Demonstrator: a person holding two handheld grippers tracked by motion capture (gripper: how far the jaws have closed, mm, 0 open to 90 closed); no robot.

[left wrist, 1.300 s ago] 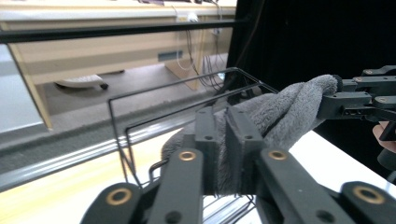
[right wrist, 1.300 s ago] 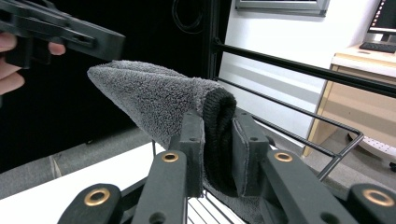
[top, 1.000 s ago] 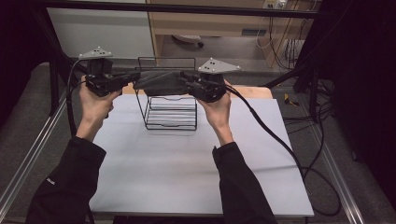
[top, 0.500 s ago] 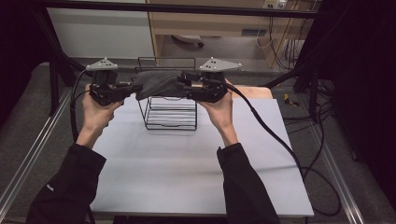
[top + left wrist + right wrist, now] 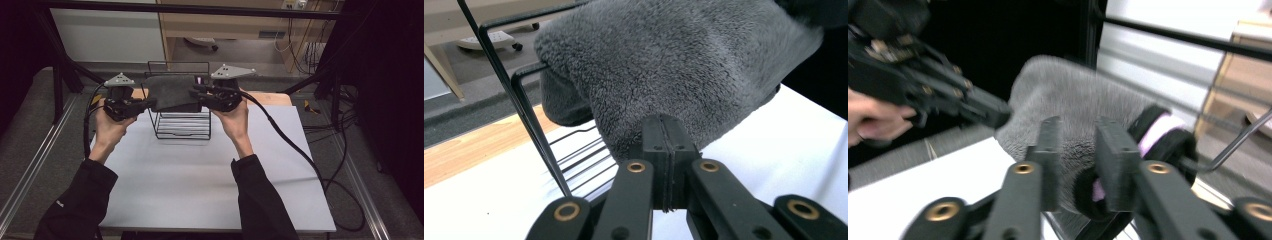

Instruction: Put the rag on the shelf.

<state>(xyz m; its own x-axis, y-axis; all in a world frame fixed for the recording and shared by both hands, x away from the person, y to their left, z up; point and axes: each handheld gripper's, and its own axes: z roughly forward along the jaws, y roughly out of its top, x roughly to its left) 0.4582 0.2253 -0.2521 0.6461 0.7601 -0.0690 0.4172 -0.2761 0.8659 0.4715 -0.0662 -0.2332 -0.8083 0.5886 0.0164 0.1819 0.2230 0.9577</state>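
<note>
Left gripper view puts our left gripper (image 5: 666, 165) nearest, jaws clenched on the lower edge of the grey fleece sock (image 5: 674, 65), which hangs over the top of the black wire rack (image 5: 526, 107). Our right gripper (image 5: 1079, 165) has just been closing, with the cuff end of the sock between its jaws; motion blur leaves us unable to tell whether the pads press it. We judge two risks: an uneven pull could drag the light rack across the white table (image 5: 200, 180) or tip it, and a loose right hold could drop the cuff. Farther off, the sock covers the rack's top wires, so any snag there stays hidden.
</note>
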